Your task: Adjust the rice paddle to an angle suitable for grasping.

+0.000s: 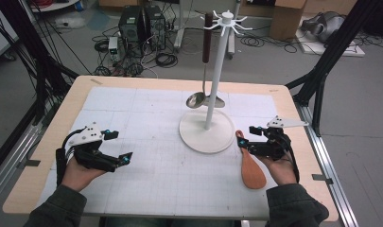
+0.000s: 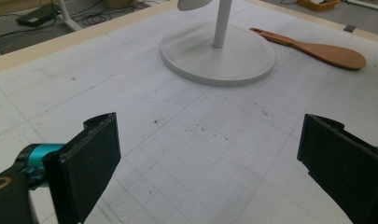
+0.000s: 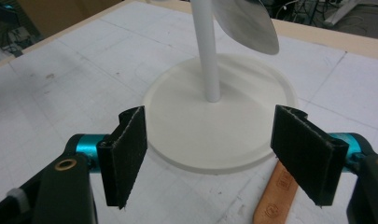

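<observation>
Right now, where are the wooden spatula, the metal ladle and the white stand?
flat wooden spatula [image 1: 253, 171], high view, on its broad blade.
shiny metal ladle [image 1: 195, 100], high view, on its bowl.
white hook stand [image 1: 207, 137], high view, on its round base.

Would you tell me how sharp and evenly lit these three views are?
High view: even light, soft shadows, wooden spatula clear. Left gripper view: near jaws blurred, stand base sharp. Right gripper view: ladle bowl shows dull glare, its edges soft.
</observation>
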`<state>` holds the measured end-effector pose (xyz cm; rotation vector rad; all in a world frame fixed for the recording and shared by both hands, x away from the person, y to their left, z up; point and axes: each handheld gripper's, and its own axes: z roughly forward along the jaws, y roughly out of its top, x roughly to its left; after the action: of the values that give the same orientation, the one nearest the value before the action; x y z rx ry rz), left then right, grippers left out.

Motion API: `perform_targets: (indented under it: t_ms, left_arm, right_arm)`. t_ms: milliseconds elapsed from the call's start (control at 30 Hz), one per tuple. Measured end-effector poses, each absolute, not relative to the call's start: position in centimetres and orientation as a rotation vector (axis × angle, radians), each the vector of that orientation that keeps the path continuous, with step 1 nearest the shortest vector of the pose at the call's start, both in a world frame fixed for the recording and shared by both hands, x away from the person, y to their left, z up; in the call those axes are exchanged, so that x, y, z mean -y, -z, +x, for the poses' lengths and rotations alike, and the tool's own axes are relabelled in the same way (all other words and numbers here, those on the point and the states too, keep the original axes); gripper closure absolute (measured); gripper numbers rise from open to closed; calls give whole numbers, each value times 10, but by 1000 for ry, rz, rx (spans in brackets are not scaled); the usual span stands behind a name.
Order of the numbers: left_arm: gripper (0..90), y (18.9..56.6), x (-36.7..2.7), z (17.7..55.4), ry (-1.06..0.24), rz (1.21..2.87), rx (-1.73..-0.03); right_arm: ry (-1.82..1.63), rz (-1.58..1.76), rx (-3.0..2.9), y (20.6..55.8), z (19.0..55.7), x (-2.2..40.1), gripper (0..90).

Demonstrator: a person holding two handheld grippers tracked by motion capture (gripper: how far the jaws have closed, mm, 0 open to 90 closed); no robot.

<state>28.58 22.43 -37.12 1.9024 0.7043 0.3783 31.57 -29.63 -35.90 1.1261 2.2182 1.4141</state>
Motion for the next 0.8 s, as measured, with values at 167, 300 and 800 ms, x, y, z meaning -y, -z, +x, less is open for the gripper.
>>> perform_targets:
  t_ms: [167,300,800]
  left_arm:
    - [65,372,-225,286,-378,1903,-709]
    - [65,373,-225,287,-382,1902,-712]
    - [65,375,-224,287,-373,1914,-711]
  right_arm:
    - [-1379,1156,-2232,368,318,300,263]
    - [-1317,1187,-2240,377,320,302,268]
    - [-1114,1319,-2293,414,330,310,297]
